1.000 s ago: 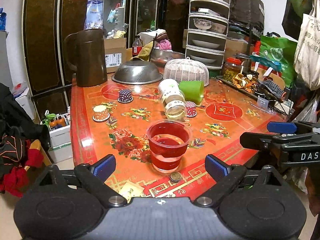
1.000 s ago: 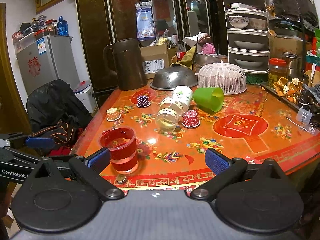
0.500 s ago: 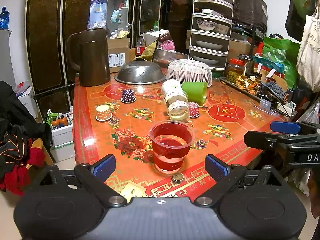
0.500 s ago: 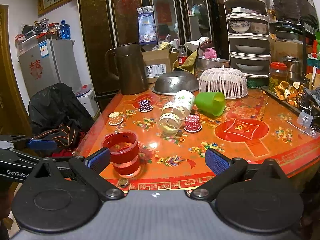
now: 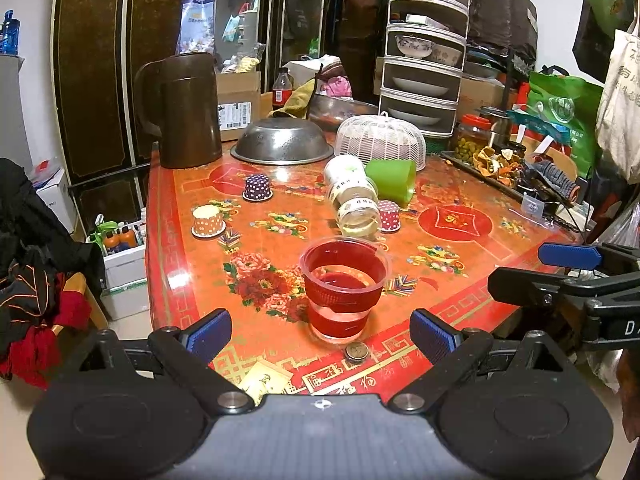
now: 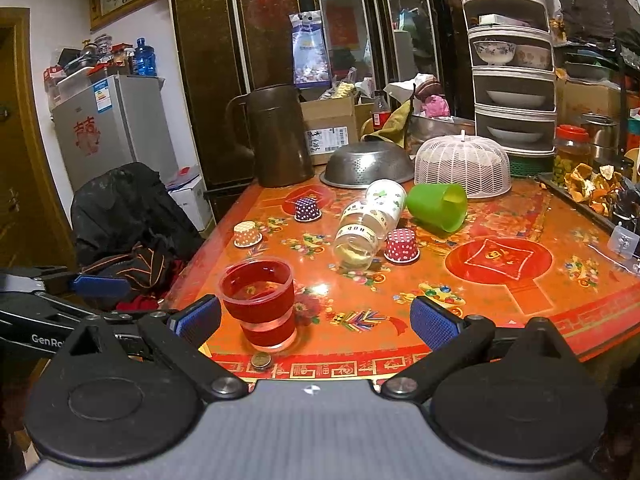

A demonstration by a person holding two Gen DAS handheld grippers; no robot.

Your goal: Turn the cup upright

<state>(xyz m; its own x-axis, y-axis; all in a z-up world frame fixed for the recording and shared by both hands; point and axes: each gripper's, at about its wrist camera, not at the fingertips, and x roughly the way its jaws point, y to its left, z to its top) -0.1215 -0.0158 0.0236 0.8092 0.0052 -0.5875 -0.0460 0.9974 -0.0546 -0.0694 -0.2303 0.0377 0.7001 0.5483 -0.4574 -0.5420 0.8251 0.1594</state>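
A clear cup with a red sleeve (image 5: 345, 291) stands upright near the table's front edge; it also shows in the right wrist view (image 6: 261, 304). A green cup (image 5: 391, 180) (image 6: 437, 206) lies on its side mid-table, beside a stack of paper cups (image 5: 352, 196) (image 6: 370, 218) also lying on its side. My left gripper (image 5: 320, 330) is open and empty, just short of the red cup. My right gripper (image 6: 316, 320) is open and empty at the table's front edge, the red cup near its left finger.
Small inverted dotted cups (image 5: 257, 187) (image 5: 208, 221) (image 6: 401, 245) stand around the table. A brown jug (image 5: 186, 110), a steel colander (image 5: 284, 146) and a white mesh cover (image 5: 380, 142) stand at the back. A coin (image 5: 356, 351) lies by the red cup.
Both grippers have drawn back and risen slightly; the table view has shifted a little. No object has moved.
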